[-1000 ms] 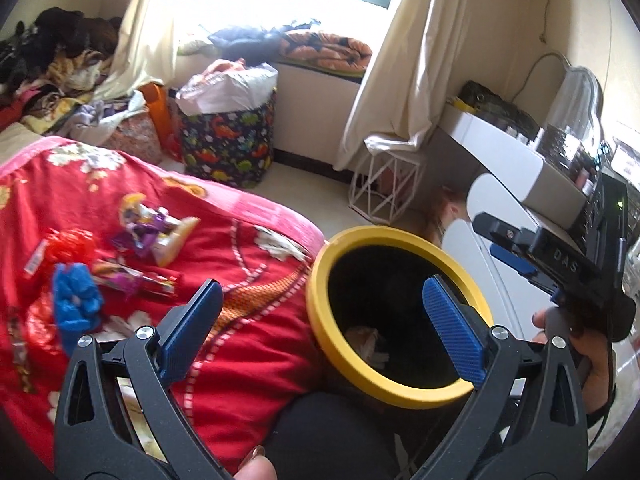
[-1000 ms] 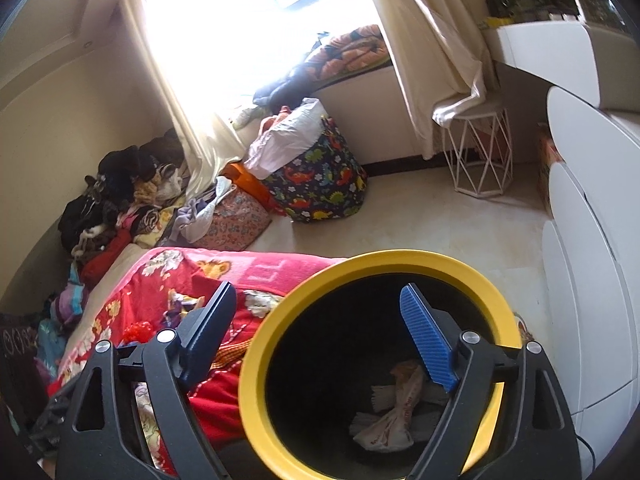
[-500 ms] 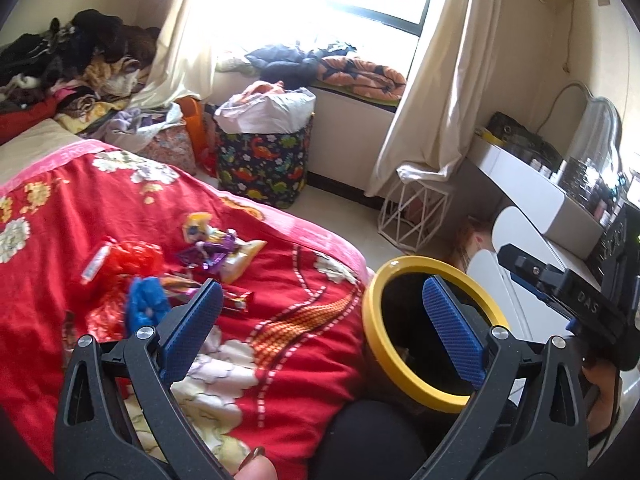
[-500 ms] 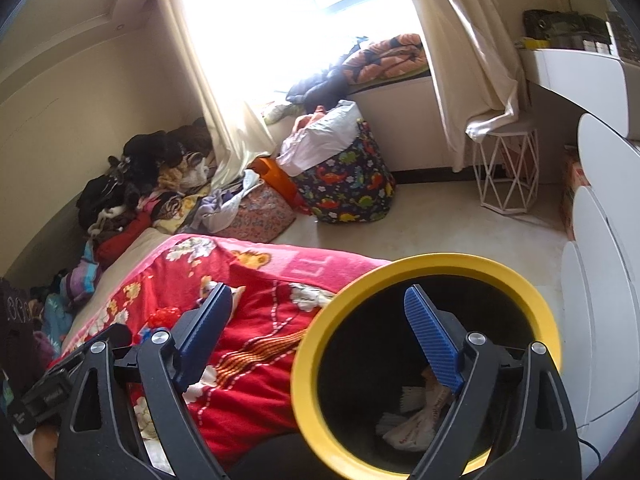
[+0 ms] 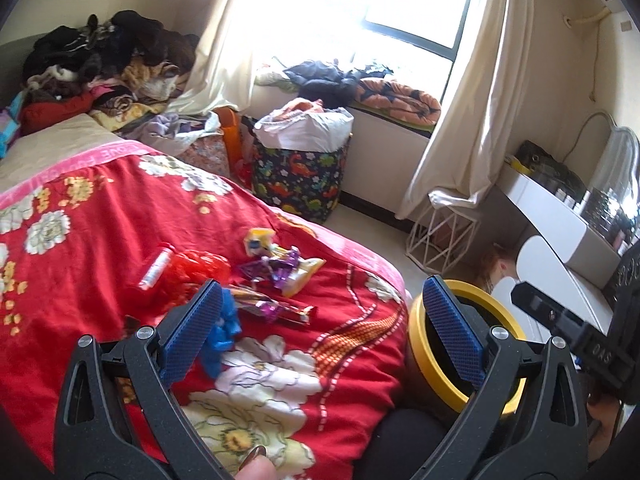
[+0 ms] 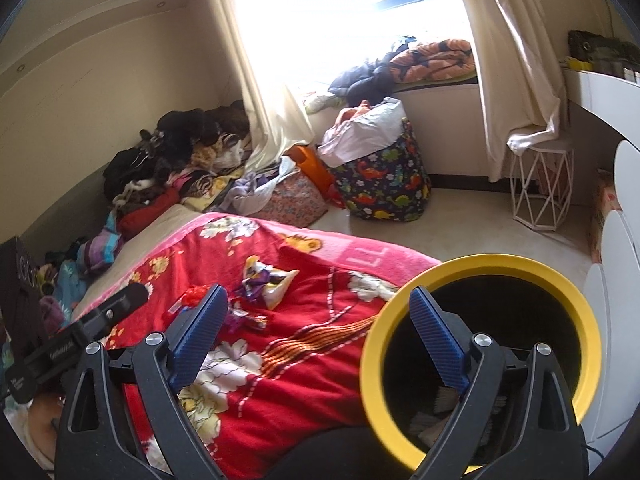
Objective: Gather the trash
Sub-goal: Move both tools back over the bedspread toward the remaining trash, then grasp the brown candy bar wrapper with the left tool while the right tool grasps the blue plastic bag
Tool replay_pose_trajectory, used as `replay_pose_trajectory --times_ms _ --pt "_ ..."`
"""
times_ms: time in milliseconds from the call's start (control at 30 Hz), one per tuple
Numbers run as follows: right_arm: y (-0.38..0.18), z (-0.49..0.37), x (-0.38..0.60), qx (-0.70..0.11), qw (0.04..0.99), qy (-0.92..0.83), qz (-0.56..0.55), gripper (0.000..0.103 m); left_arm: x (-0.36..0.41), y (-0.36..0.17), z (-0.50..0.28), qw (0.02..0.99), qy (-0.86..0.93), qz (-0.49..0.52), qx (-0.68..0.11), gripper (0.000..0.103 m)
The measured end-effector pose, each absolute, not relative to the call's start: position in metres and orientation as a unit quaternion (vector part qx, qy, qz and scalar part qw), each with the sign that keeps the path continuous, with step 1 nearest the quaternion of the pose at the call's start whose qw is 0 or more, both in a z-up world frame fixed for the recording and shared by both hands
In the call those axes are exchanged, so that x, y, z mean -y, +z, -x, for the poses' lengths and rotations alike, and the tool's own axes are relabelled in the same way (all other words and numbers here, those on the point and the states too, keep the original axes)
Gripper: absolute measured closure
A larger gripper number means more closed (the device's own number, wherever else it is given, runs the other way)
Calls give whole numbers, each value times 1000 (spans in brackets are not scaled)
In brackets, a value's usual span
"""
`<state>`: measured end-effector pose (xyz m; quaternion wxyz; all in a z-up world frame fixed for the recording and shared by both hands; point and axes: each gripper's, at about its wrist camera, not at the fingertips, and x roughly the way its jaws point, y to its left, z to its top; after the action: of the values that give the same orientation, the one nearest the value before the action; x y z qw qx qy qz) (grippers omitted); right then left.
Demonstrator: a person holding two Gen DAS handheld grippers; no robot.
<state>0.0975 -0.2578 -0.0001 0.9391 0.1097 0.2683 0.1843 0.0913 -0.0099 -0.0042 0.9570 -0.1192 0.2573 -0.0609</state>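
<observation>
From the left wrist view we see our left gripper with its blue pads spread wide and nothing between them. It hangs above a red floral blanket that covers the bed. The trash lies scattered on that blanket just past the pads: a crumpled red wrapper with a small white tube beside it, a purple and yellow wrapper, a long purple wrapper and a blue scrap close to the left pad. At the foot of the bed, low on the right, stands a yellow-rimmed bin, partly hidden behind the right pad. The other tool's black body juts in from the right edge. Further off, a dinosaur-print basket sits under the window next to a white wire stool.

From the right wrist view we see our right gripper, its jaws having just been opening; they now stand wide apart and empty. The bin fills the lower right, its dark inside holding some crumpled paper at the bottom; the right pad overlaps its opening. To the left of it, the purple and yellow wrapper and the red wrapper lie on the blanket, well apart from the bin. A heap of clothes lies piled by the wall beyond the bed.
</observation>
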Motion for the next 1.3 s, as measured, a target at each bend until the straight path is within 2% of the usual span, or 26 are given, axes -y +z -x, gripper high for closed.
replay_pose_trajectory --times_ms 600,1033,1300 --pt "-7 -96 187 -283 925 247 -56 13 -42 -11 -84 955 -5 143 -258 11" --pt "-23 -116 141 -308 909 279 -28 13 -100 -42 -75 937 48 164 -306 12" --pt "-37 -134 100 -337 886 320 -6 14 -112 -79 -76 915 30 180 -361 37"
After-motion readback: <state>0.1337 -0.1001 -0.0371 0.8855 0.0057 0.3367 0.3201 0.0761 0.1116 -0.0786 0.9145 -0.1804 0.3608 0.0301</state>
